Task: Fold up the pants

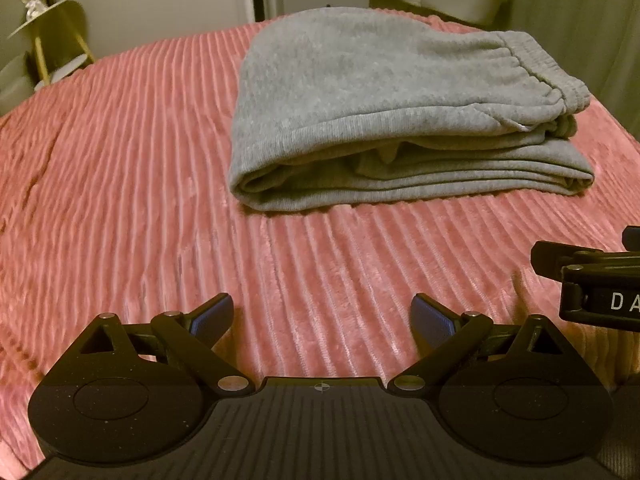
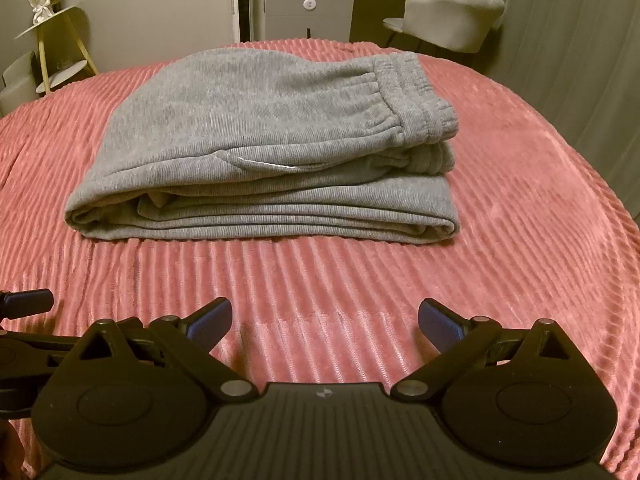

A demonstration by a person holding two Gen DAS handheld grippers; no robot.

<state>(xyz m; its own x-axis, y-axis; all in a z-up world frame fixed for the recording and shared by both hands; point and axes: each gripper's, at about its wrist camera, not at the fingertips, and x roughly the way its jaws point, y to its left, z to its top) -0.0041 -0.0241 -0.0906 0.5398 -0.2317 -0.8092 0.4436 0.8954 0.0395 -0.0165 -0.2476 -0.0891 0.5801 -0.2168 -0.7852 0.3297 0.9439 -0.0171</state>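
Note:
Grey sweatpants [image 1: 380,92] [image 2: 260,120] lie folded in a thick stack on the pink ribbed bedspread [image 1: 120,160] [image 2: 520,200], waistband on top at the right. In the left wrist view my left gripper [image 1: 322,314] stands open, well short of the stack's near edge, nothing between its blue pads. The right gripper's black body [image 1: 592,280] shows at that view's right edge. In the right wrist view my right gripper [image 2: 325,320] is open too, in front of the pants and apart from them. Part of the left gripper [image 2: 28,304] shows at the left edge.
Beyond the bed stand a yellow side table [image 2: 60,40] with a bouquet at the left, a white cabinet [image 2: 308,12] at the back, and a pale upholstered chair [image 2: 452,20] at the right. Bare bedspread lies around the pants on all sides.

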